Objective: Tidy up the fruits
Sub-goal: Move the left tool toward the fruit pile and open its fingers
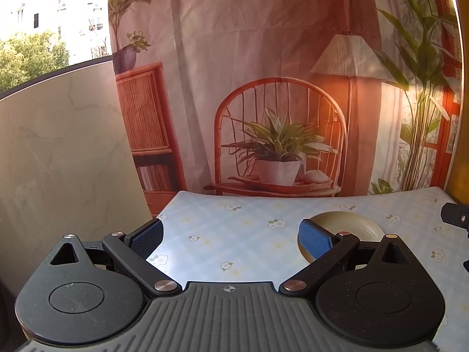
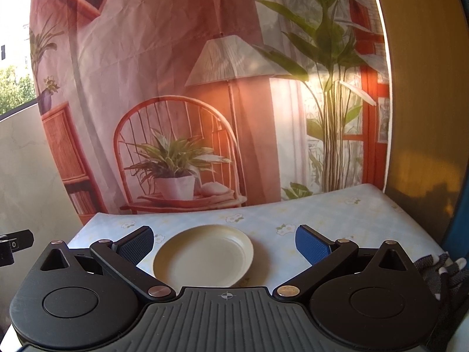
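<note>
A cream plate (image 2: 205,256) lies on the floral tablecloth, with nothing on it. In the right wrist view it sits between and just beyond the blue pads of my right gripper (image 2: 224,245), which stands open and holds nothing. In the left wrist view the same plate (image 1: 351,226) shows partly behind the right finger of my left gripper (image 1: 230,239), also open with nothing between its fingers. No fruit shows in either view.
The table (image 2: 337,214) carries a light blue checked cloth with white flowers. A printed backdrop (image 1: 263,73) of a chair, plant and lamp hangs behind it. A marble wall panel (image 1: 58,146) stands at left, a yellow wall (image 2: 425,88) at right, striped cloth (image 2: 442,270) at the near right.
</note>
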`<action>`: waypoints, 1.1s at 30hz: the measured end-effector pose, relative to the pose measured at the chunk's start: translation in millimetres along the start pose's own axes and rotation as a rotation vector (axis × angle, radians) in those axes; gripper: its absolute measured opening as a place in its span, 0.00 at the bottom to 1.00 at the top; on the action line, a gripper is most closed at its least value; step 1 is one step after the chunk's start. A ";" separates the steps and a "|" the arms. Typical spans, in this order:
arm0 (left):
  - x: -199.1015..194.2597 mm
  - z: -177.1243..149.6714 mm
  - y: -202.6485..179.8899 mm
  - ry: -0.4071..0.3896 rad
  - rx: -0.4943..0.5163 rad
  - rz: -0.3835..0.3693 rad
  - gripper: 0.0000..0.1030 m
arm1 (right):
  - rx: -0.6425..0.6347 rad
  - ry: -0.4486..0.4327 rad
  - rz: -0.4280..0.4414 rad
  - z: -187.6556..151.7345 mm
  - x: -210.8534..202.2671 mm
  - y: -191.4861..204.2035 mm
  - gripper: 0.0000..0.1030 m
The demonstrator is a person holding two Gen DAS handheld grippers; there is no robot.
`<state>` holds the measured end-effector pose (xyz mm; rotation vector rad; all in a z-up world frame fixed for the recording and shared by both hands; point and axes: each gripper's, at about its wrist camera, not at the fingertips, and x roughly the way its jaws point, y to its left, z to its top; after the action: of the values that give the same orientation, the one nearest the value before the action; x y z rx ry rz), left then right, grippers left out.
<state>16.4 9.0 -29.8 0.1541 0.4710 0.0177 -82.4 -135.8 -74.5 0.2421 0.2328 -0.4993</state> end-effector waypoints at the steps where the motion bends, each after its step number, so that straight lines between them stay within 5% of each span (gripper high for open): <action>1: 2.4 -1.8 0.8 0.006 -0.004 0.000 0.97 | 0.011 0.010 0.004 -3.8 2.7 -1.3 1.00; 12: 17.5 -17.7 4.7 0.015 -0.024 -0.014 0.97 | -0.041 -0.022 -0.016 -22.4 11.7 -2.1 1.00; 24: 36.4 -56.3 11.0 0.039 -0.065 -0.135 0.96 | -0.093 0.034 -0.055 -65.0 31.6 6.4 1.00; 33: 37.4 -76.3 5.7 0.016 -0.018 -0.136 0.96 | -0.149 0.071 0.037 -89.5 36.7 20.1 1.00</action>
<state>15.2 27.5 -112.9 0.1041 0.4961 -0.1096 -55.4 -109.5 -165.8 0.1183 0.3332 -0.4352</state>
